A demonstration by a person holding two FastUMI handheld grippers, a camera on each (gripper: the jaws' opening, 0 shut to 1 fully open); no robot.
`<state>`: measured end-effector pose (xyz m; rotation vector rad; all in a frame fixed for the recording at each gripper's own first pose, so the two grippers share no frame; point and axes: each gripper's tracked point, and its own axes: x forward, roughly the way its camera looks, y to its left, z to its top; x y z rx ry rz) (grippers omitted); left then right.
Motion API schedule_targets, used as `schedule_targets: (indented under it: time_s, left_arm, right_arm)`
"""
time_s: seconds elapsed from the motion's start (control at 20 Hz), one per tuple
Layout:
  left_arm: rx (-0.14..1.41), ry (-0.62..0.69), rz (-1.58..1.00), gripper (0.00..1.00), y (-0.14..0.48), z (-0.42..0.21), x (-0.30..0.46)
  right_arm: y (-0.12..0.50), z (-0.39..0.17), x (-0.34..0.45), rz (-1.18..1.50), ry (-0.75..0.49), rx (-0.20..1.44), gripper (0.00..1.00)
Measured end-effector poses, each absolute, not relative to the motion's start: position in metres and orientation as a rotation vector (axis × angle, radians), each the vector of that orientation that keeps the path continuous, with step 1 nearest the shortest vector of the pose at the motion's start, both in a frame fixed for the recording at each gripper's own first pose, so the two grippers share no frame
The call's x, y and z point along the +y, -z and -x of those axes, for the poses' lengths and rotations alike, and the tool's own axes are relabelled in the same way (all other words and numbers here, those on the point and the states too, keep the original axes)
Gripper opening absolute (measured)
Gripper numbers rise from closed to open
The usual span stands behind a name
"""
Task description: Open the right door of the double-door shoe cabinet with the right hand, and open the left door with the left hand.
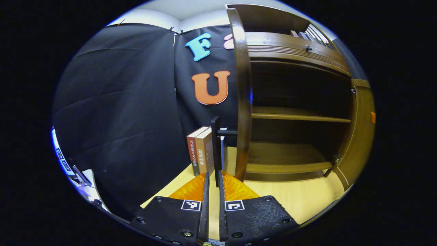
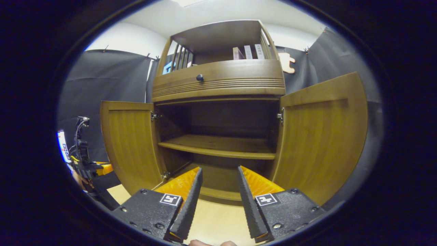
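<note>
Both views are evenly lit from above and sharp in the middle. Straight lines bend strongly toward the rim. The cabinet [image 2: 218,119] interior is dim; a blue fringe shows at 9 o'clock.

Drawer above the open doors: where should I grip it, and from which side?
Grip the small round knob left of centre on the drawer front, coming straight from the front. It is the only part standing proud of that curved face. The right hand-held gripper is open and sits lower.
</note>
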<state>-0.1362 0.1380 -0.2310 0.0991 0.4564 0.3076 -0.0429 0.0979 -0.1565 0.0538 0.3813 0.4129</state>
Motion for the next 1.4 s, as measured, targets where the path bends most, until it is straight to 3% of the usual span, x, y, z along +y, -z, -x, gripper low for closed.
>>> schedule_targets:
  time_s: [0.2,0.3,0.4,0.45,0.5,0.6,0.65,0.7,0.8,0.85,0.9,0.95,1.0,1.05,1.1,1.3,1.4]
  left_arm:
    - [0.462,-0.373,-0.049,0.12,0.226,0.152,0.142]
    - [0.443,-0.375,-0.018,0.25,0.218,0.156,0.127]
    - [0.391,-0.36,-0.024,0.29,0.203,0.15,0.105]
    - [0.357,-0.332,-0.026,0.64,0.196,0.144,0.091]
    - [0.334,-0.299,-0.015,0.48,0.191,0.137,0.076]
    - [0.299,-0.255,0.002,0.52,0.174,0.126,0.05]
    - [0.283,-0.231,0.007,0.78,0.167,0.118,0.038]
    - [0.263,-0.204,0.009,0.61,0.158,0.109,0.027]
    - [0.234,-0.151,0.011,0.88,0.14,0.095,0.005]
    - [0.213,-0.122,0.008,0.93,0.131,0.089,-0.006]
    - [0.187,-0.099,0.001,0.76,0.12,0.081,-0.017]
    - [0.17,-0.082,-0.007,1.0,0.113,0.073,-0.026]
    - [0.161,-0.072,-0.019,0.94,0.106,0.067,-0.03]
    - [0.151,-0.067,-0.03,1.0,0.096,0.064,-0.033]
    - [0.137,-0.054,-0.041,0.85,0.087,0.062,-0.037]
    - [0.08,0.007,-0.076,1.0,0.069,0.053,-0.052]
    - [0.089,0.0,-0.082,1.0,0.073,0.052,-0.047]
  right_arm:
    - [0.145,0.041,0.097,-0.066,-0.425,0.357,0.71]
    - [0.138,0.037,0.093,-0.059,-0.413,0.336,0.74]
    - [0.131,0.035,0.09,-0.056,-0.409,0.317,0.76]
    - [0.127,0.034,0.088,-0.055,-0.407,0.307,0.78]
    - [0.121,0.032,0.087,-0.052,-0.403,0.294,0.78]
    - [0.112,0.025,0.081,-0.044,-0.383,0.269,0.8]
    - [0.108,0.023,0.078,-0.042,-0.372,0.259,0.8]
    - [0.104,0.02,0.076,-0.039,-0.361,0.252,0.81]
    - [0.097,0.02,0.075,-0.032,-0.35,0.245,0.81]
    - [0.095,0.018,0.072,-0.023,-0.34,0.244,0.82]
    - [0.092,0.017,0.07,-0.015,-0.338,0.241,0.87]
    - [0.087,0.015,0.068,-0.005,-0.326,0.232,0.88]
    - [0.081,0.013,0.065,0.003,-0.314,0.218,0.89]
    - [0.078,0.012,0.066,0.01,-0.305,0.211,0.89]
    - [0.074,0.012,0.065,0.014,-0.299,0.205,0.9]
    - [0.067,0.005,0.052,0.004,-0.235,0.204,0.99]
    - [0.064,0.001,0.051,-0.011,-0.22,0.206,1.0]
